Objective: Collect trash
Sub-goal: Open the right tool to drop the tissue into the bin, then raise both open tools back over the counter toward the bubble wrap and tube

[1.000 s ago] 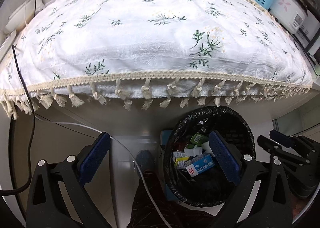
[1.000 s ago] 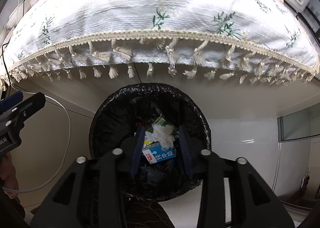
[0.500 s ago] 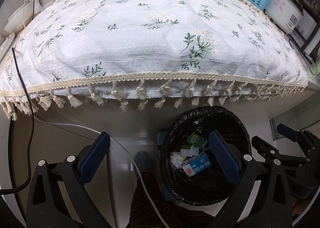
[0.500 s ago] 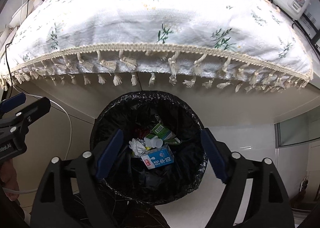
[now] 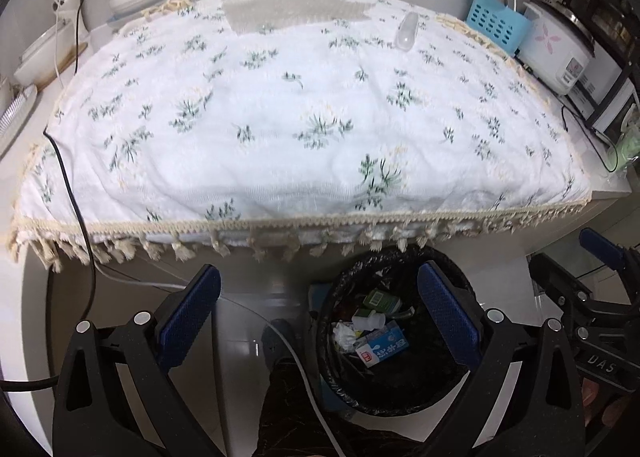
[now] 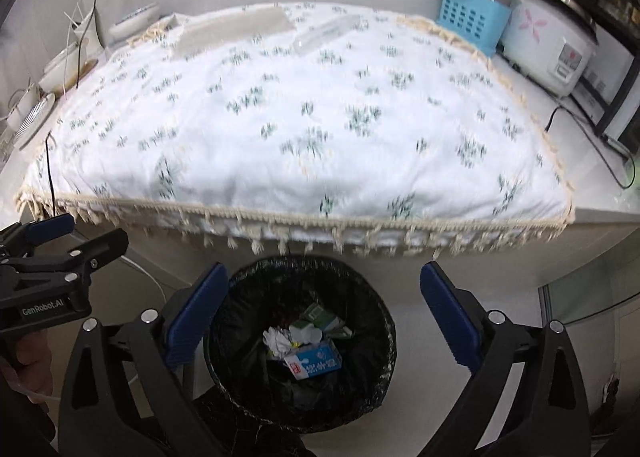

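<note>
While both claws are spread wide and nothing is held, the drop step seems finished: the right claw hangs over the bin, the left claw just beside it. Trash lies inside: a crumpled tissue and a blue carton with print too small to be read. "GenRobot.AI" is read on the left claw's body. Next, any trash left on the cloth must be found.

We see the table past our jaws, with a flowery cloth on it.
</note>
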Tool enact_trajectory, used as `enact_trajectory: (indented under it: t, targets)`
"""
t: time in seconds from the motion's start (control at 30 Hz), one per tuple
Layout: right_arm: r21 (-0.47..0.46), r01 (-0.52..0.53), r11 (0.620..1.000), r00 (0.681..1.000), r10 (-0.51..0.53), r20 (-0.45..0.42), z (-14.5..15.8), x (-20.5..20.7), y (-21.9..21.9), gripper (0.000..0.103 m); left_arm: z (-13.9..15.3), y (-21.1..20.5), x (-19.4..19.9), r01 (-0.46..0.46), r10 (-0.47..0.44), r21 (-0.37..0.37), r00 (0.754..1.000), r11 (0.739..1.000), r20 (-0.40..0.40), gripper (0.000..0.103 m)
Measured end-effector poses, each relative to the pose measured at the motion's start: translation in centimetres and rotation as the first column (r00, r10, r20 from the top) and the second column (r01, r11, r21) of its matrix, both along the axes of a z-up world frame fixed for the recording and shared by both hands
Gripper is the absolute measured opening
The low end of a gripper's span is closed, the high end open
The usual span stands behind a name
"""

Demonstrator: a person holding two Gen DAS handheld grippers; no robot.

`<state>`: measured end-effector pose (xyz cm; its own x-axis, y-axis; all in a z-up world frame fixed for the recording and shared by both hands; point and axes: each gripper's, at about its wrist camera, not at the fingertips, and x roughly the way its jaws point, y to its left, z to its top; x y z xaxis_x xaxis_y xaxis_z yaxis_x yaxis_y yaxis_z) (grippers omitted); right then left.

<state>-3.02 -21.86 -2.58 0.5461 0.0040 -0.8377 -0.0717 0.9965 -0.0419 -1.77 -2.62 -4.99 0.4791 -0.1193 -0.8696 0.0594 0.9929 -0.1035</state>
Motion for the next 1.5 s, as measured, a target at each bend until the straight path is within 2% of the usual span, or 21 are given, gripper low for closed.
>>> enact_trajectory:
  t: [0.27, 0.63, 1.13, 1.5]
  targets:
    - [0.027, 0.027, 0.999, 0.997, -0.029, 0.068, 2.9, 1.5, 0.0, 0.095, 3.1, 0.6, 1.8, -0.001, 0.003, -0.026, 0.999, 1.000, 0.041, 0.097]
    - [0.036, 0.037, 0.999, 0.987, -0.042, 0.155, 6.4, 4.0, 0.0, 0.095, 5.4, 1.5, 4.1, -0.007, 0.010, -0.033, 0.997, 0.999, 0.078, 0.097]
    - [0.054, 0.042, 0.998, 0.979, -0.052, 0.199, 8.4, 7.9, 1.1, 0.095, 7.8, 2.2, 8.3, 0.006, -0.003, -0.034, 0.995, 0.999, 0.105, 0.097]
    - [0.066, 0.074, 0.995, 0.976, -0.086, 0.201, 9.1, 11.5, 0.7, 0.095, 8.1, 2.5, 12.3, 0.025, -0.021, -0.038, 0.994, 0.999, 0.106, 0.097]
